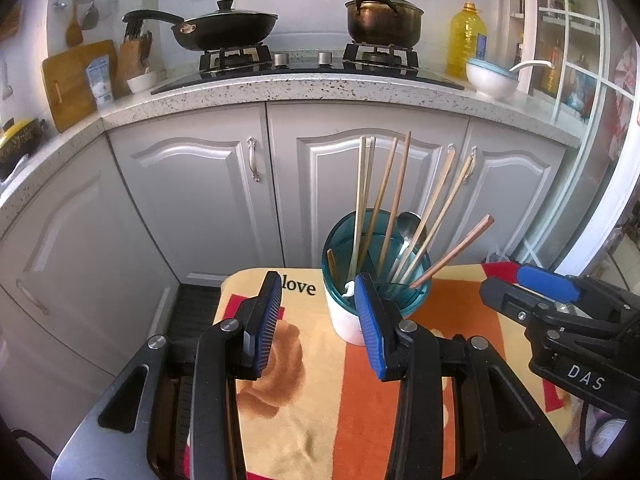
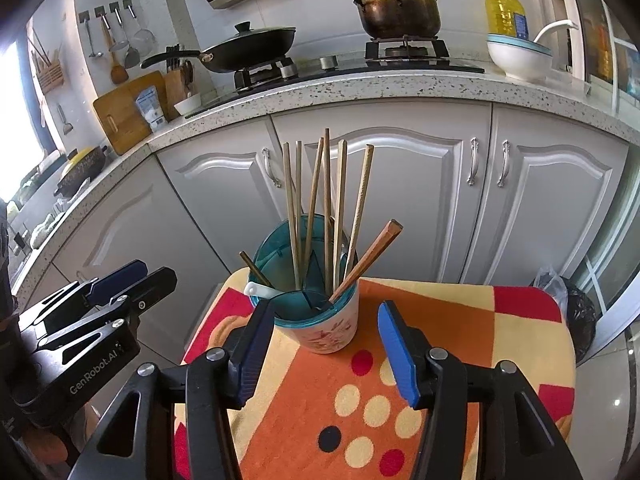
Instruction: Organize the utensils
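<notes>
Wooden chopsticks point(image 2: 326, 208) stand near-upright in a teal-rimmed white holder point(image 2: 332, 328), just beyond the empty, parted right gripper point(image 2: 326, 354); left gripper point(image 1: 318, 330), likewise apart, hovers left.

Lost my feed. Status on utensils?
Both hand-held grippers, left and right, open, empty. Chopsticks and spoon in holder. Nothing blocking.

Chopsticks point(image 2: 328, 216) in holder point(image 2: 332, 332), holder on cloth point(image 2: 460, 320), counter point(image 2: 400, 88) behind
</notes>
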Demonstrator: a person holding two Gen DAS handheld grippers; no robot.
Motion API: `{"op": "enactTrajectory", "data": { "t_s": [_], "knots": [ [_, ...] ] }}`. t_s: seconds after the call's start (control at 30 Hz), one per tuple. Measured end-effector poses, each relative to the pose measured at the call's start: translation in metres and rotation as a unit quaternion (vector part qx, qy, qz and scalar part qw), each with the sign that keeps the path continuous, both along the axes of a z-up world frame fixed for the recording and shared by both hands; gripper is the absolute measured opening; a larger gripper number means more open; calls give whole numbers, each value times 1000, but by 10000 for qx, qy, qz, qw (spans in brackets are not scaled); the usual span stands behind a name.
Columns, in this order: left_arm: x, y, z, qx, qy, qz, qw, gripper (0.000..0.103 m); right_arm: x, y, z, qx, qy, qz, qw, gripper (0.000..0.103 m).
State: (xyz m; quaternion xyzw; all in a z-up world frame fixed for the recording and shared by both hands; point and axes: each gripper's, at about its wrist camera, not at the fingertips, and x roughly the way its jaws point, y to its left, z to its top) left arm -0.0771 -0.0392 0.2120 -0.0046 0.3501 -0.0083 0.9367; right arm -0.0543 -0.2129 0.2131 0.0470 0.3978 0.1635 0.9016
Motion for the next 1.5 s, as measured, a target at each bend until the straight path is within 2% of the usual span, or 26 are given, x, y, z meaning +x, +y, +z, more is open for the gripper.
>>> {"op": "enactTrajectory", "data": {
  "t_s": [0.47, 1.5],
  "knots": [
    [-2, -1, -3, 201, -47, 63, 9998, 37, 0, 2, -5, 6, 108, 51, 9999, 54],
    [6, -8, -11, -70, 34, -168, 9998, 37, 4, 1, -18, 28, 247, 71, 9997, 55]
  ]
}}
